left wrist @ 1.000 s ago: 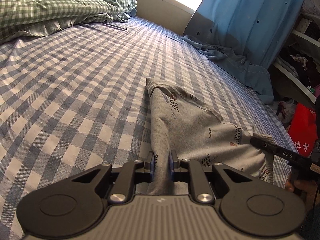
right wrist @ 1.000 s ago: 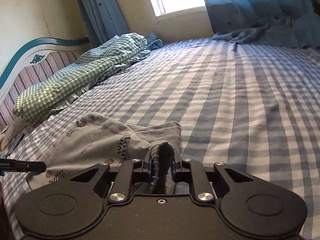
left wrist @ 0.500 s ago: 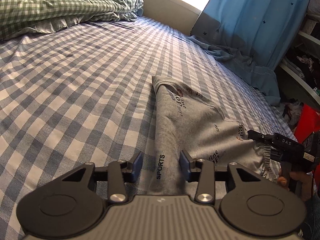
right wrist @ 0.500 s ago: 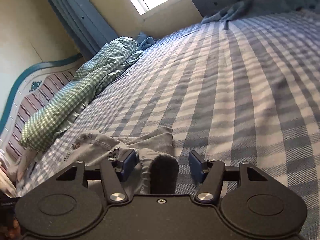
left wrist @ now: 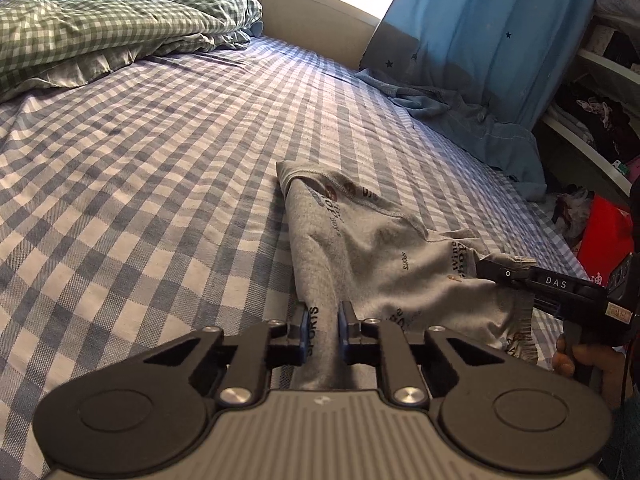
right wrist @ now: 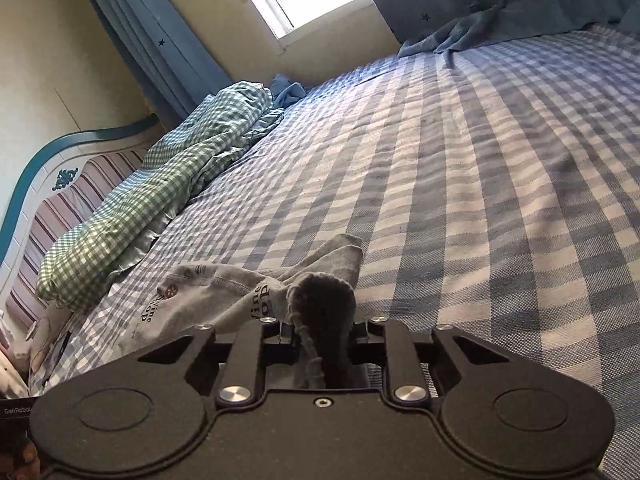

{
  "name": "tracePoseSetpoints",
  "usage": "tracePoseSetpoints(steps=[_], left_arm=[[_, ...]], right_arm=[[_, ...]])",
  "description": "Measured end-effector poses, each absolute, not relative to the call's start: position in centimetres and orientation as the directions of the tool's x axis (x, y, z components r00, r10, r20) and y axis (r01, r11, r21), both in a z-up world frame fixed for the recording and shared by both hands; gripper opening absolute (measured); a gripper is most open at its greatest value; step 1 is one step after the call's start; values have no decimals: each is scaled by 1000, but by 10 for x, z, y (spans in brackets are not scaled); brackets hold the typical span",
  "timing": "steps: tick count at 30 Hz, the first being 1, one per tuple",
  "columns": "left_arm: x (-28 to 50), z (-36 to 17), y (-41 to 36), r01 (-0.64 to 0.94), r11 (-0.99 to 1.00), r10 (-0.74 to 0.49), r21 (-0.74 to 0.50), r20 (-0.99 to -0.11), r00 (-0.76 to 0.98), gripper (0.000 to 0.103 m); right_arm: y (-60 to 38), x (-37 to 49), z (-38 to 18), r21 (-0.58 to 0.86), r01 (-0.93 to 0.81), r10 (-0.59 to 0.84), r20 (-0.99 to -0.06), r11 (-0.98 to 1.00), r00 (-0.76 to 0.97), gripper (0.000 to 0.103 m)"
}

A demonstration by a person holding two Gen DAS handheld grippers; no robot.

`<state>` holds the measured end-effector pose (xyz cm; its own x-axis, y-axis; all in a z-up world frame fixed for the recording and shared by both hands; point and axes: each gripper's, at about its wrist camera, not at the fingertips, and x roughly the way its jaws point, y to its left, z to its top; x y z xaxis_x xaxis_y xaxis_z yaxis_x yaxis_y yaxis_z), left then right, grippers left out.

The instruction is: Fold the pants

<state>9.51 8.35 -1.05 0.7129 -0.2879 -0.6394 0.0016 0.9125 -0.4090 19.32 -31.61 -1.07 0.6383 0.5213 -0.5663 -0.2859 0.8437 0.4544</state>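
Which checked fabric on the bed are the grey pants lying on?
The blue-and-white checked sheet; the pants lie flat on it. The green checked quilt is bunched up at the headboard end, apart from them.

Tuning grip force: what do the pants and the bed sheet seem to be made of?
Pants: likely soft grey cotton jersey, matte and heathered, with printed lettering, visible hem stitching and limp draping.
Bed sheet: seemingly woven cotton, matte blue-and-white check; the weave grain shows up close.
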Motion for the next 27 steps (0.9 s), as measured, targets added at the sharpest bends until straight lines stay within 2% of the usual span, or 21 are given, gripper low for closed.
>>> tracePoseSetpoints(steps=[7, 15, 22, 27], left_arm=[[98, 16, 97, 64, 896, -337, -440, -578, 743, 14], [112, 55, 144, 48, 910, -274, -411, -513, 813, 14], [131, 65, 198, -39, 924, -168, -380, -497, 851, 14], [149, 47, 229, -91, 923, -129, -374, -524, 842, 14]], right_arm=[[-287, 187, 38, 420, -334, 529, -547, 844, 649, 17], [-222, 211, 76, 415, -437, 601, -494, 798, 628, 17], [-156, 256, 79, 461, -481, 664, -450, 746, 598, 17], [-118, 281, 57, 488, -469, 675, -464, 736, 574, 17]])
